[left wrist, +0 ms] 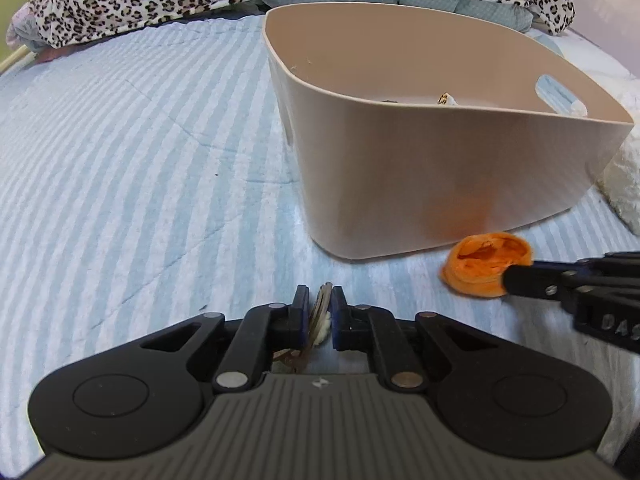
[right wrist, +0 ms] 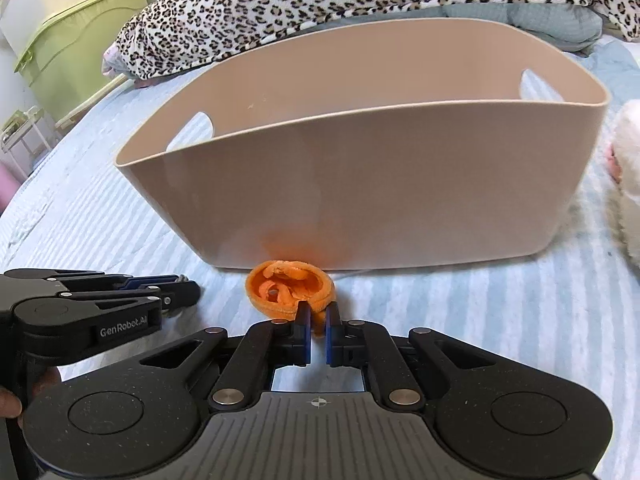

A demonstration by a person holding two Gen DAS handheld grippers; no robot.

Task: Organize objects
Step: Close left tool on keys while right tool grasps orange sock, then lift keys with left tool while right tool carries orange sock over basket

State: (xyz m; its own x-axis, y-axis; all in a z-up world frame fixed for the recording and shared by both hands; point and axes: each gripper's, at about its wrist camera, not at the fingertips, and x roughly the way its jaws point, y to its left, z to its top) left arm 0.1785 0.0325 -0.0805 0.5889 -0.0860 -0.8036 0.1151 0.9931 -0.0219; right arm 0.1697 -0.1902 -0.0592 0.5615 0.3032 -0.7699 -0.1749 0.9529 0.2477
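A beige plastic bin [left wrist: 440, 168] with handle slots stands on the striped bed; it also shows in the right wrist view [right wrist: 360, 184], with small items barely visible inside. My left gripper [left wrist: 320, 300] is shut on a bunch of keys [left wrist: 322, 308] with a white fluffy bit, held in front of the bin's near left corner. An orange rolled cloth [right wrist: 290, 288] lies on the bed against the bin's front wall; it also shows in the left wrist view [left wrist: 484, 264]. My right gripper [right wrist: 318, 316] is shut on the cloth's near edge. The left gripper [right wrist: 176, 292] appears at left in the right wrist view.
A leopard-print blanket [right wrist: 340, 4] is piled behind the bin. A white fluffy item [right wrist: 628, 184] lies right of the bin. A green storage box [right wrist: 80, 48] stands beyond the bed's left edge. The blue striped bedcover [left wrist: 120, 180] stretches to the left.
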